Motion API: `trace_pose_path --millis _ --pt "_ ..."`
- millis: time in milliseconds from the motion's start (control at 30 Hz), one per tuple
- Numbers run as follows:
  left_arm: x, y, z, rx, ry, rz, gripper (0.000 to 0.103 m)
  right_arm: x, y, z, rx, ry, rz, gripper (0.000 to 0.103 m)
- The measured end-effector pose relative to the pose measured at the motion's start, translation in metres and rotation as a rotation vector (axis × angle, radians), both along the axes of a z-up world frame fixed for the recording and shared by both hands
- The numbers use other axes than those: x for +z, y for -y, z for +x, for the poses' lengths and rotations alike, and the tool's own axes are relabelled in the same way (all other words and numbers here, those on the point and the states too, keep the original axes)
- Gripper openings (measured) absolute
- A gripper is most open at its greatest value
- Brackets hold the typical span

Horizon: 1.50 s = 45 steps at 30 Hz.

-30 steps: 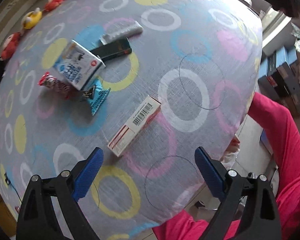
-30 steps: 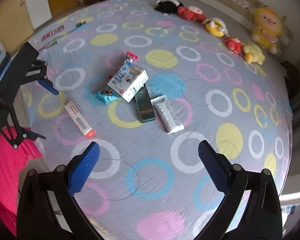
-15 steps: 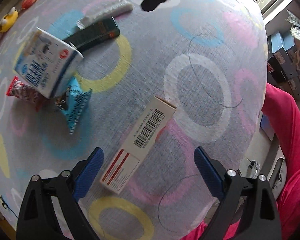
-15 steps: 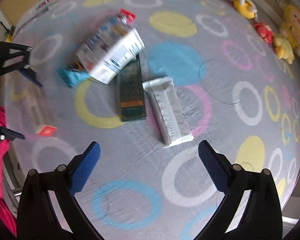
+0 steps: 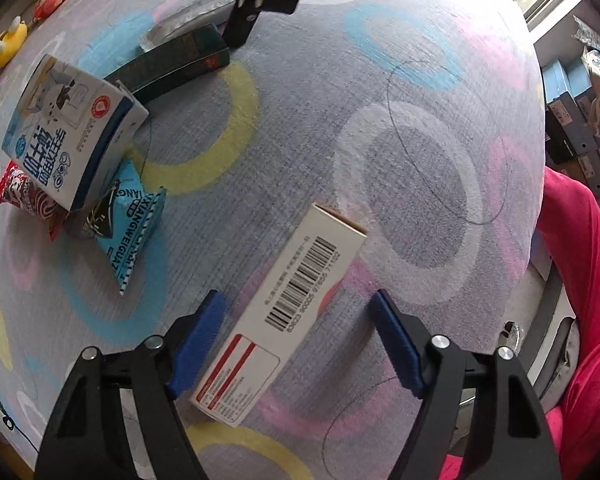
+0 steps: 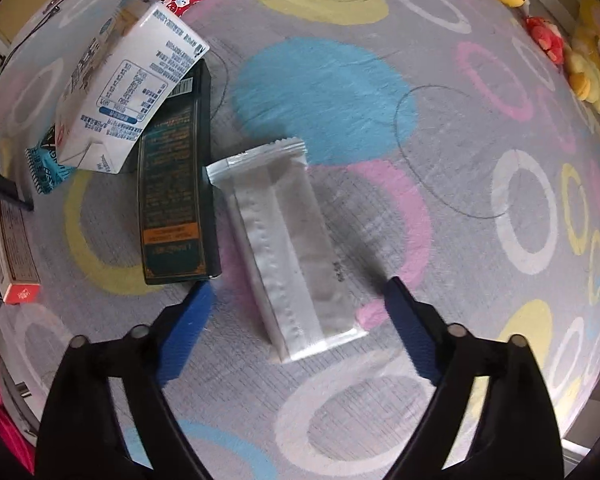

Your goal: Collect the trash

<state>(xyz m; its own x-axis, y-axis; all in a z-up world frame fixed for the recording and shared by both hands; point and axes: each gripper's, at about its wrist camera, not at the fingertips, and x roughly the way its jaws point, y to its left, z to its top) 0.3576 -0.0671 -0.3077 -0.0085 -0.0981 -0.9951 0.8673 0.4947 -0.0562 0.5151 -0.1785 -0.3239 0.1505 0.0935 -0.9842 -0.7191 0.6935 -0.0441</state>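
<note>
Trash lies on a bed with a ringed grey cover. My left gripper (image 5: 300,344) is open, its jaws on either side of a long white box with a barcode (image 5: 284,312). My right gripper (image 6: 300,328) is open, straddling the near end of a silver-white foil packet (image 6: 288,240). A dark green box (image 6: 176,200) lies left of the packet; it also shows in the left wrist view (image 5: 172,64). A white-and-blue milk carton (image 5: 68,132) rests on a blue snack bag (image 5: 128,224) and a red wrapper (image 5: 24,196).
Plush toys (image 6: 580,52) line the far edge of the bed. The bed's edge (image 5: 540,280) drops off at the right of the left wrist view, with a red sleeve (image 5: 580,280) and stacked boxes (image 5: 576,132) beyond it.
Both grippers have moved down and closer to the bed. The left now brackets the white barcode box; the right now brackets the foil packet. Both stay open.
</note>
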Motion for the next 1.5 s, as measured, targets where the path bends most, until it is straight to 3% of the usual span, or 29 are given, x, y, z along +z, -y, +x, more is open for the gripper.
trace_pose_path --millis 67,133,200,400,633,833,933,1200,1500 --pt "-0.001 0.007 0.0 0.005 0.003 -0.004 0.066 0.002 0.0 -0.002 -0.004 0.008 0.017 0.07" --pt "0.001 0.008 -0.003 0.031 -0.002 -0.023 0.049 0.005 0.001 -0.007 -0.019 0.017 0.039 0.056" --pt "0.003 0.005 0.0 0.08 -0.012 -0.036 0.04 0.008 0.003 -0.014 -0.062 0.027 0.058 0.043" --pt "0.007 0.001 -0.006 0.192 0.029 -0.015 0.024 0.013 0.004 -0.036 -0.178 0.118 0.045 0.039" --pt "0.012 -0.006 -0.024 0.365 0.128 0.024 0.024 0.03 0.01 -0.068 -0.355 0.303 -0.001 0.038" --pt "0.029 -0.026 -0.04 0.512 0.136 0.005 0.024 0.056 0.022 -0.112 -0.456 0.35 0.025 0.038" --pt "0.044 -0.056 -0.044 0.575 0.142 -0.018 0.024 0.075 0.019 -0.132 -0.512 0.36 0.091 0.038" --pt "0.105 -0.094 -0.08 0.708 0.178 -0.103 0.024 0.155 0.018 -0.225 -0.553 0.436 0.211 0.038" --pt "0.157 -0.075 -0.127 0.755 0.24 -0.121 0.024 0.203 0.006 -0.316 -0.555 0.495 0.241 0.038"
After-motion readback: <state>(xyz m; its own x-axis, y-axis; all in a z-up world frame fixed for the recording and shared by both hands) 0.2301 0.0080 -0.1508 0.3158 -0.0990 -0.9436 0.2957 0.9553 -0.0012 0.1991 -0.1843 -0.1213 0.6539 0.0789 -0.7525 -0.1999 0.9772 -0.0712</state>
